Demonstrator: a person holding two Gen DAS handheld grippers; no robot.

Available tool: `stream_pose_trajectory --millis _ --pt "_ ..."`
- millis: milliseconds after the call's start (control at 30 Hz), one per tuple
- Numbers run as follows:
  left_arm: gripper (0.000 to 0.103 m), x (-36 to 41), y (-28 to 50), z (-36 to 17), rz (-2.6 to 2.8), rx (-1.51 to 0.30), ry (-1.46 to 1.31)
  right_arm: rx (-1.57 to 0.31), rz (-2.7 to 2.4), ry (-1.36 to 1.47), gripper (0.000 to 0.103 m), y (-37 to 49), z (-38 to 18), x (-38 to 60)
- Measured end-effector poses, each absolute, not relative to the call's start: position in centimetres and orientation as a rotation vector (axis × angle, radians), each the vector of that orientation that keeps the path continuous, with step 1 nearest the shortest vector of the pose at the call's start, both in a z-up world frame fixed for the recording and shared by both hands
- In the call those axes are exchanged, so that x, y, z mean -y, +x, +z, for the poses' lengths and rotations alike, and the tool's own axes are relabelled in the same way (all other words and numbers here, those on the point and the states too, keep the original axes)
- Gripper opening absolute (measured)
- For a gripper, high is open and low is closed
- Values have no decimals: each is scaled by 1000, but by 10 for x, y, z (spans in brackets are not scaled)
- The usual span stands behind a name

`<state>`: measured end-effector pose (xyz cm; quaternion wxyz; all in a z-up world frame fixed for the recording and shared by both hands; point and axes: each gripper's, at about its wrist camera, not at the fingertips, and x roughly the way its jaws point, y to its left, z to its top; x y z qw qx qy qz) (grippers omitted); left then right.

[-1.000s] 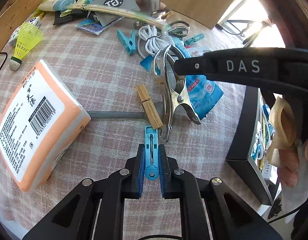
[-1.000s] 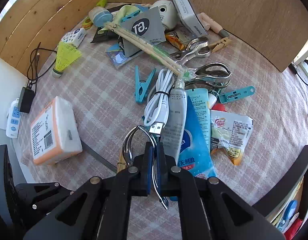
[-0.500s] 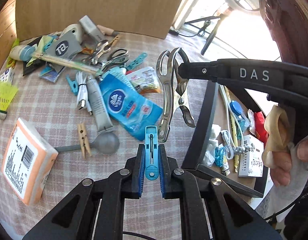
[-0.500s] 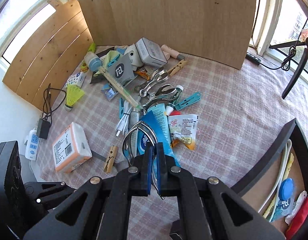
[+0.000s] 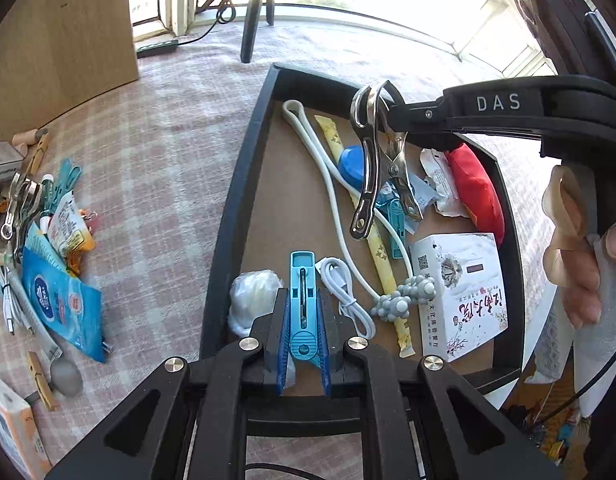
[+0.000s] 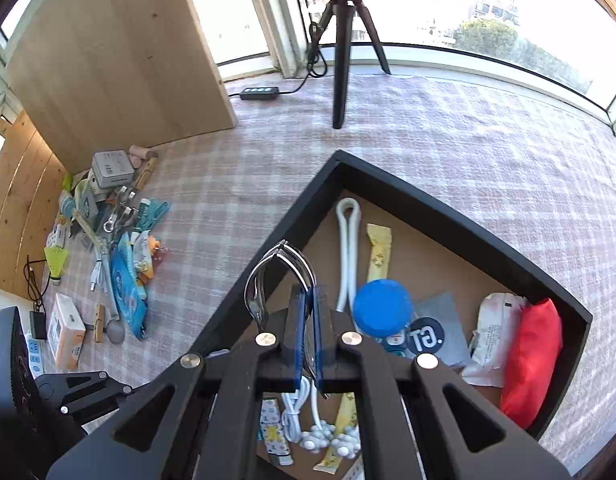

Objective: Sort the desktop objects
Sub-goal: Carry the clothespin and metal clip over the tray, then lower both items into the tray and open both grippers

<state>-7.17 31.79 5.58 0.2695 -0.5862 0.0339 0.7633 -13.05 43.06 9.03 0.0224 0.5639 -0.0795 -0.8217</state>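
My left gripper [image 5: 303,312] is shut on a blue plastic clip [image 5: 303,292] and holds it above the near end of the black tray [image 5: 228,216]. My right gripper [image 6: 307,320] is shut on a metal spring clamp [image 6: 268,280] and holds it over the tray [image 6: 448,208]; the clamp also shows hanging in the left wrist view [image 5: 374,168]. The tray holds a white cable [image 5: 328,168], a yellow stick pack [image 5: 372,236], a blue lid [image 6: 382,306], a red pouch [image 6: 530,364] and a white box [image 5: 462,292].
A pile of unsorted objects [image 6: 116,232] lies on the checked cloth to the left: a blue tissue pack [image 5: 60,304], metal clamps [image 5: 20,204], clothespins, a shuttlecock [image 6: 56,260]. A wooden board [image 6: 116,52] and a tripod [image 6: 344,40] stand at the back.
Both grippers have swung right from over the pile to above the black tray, each carrying its clip. The pile now lies off to the left.
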Motion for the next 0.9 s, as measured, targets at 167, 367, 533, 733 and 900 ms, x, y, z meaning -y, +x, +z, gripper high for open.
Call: stream_pose_trajectory --millis 167,367,533,733,900 --pt "13 -341 -71 56 2032 -135 -1563 336 -2567 1810 5 -121 77 -470" --pt "46 -344 -67 65 2092 -166 -1524 311 -2613 1790 18 -110 82 -474" --pt "46 -336 -65 72 2129 -173 -1503 309 -2608 1760 26 -106 84 -464" --pt "46 -318 -65 77 2171 -150 -1499 260 -2591 1722 32 -102 84 -442" --pt "46 -293 -66 71 2199 -116 -1540 269 -2511 1708 41 -101 79 -421"
